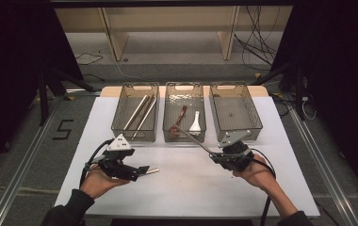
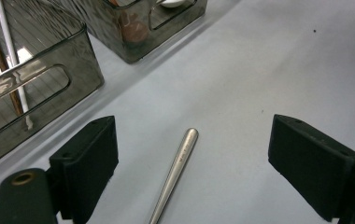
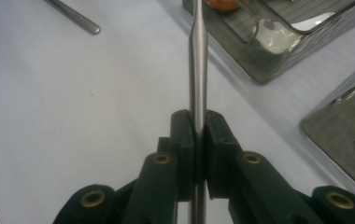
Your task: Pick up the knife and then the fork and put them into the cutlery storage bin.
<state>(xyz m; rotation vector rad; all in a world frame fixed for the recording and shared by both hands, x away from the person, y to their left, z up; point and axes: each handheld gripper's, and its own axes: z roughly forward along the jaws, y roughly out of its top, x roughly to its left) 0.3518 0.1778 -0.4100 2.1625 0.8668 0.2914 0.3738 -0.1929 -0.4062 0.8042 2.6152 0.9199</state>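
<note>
A: High view. State each gripper and the things in hand.

B: The right gripper (image 1: 222, 157) is clamped on a metal utensil (image 1: 193, 140) whose handle runs up and to the left from the jaws, its far end over the near wall of the middle bin (image 1: 184, 136). The left gripper (image 1: 137, 172) stands with jaws apart; a second metal handle (image 1: 151, 171) lies on the table (image 1: 191, 188) just ahead of them. The left hand is by far the nearer to it.

A: Left gripper view. Which way does that handle lie from the jaws?

B: Between them, nearer the left jaw, touched by neither pad. The metal handle (image 2: 175, 172) has its long axis running away from the camera, leaning slightly right, so the jaws would close across its width. It is slim, brushed steel, with a rounded tip and a faint stamp.

A: Right gripper view.

B: The jaws are closed on the metal utensil (image 3: 197, 60), which runs straight ahead along the centre line toward the middle bin (image 3: 259, 70). It is a smooth, grey round shaft. The other handle (image 3: 75, 17) lies far ahead, to the left.
</note>
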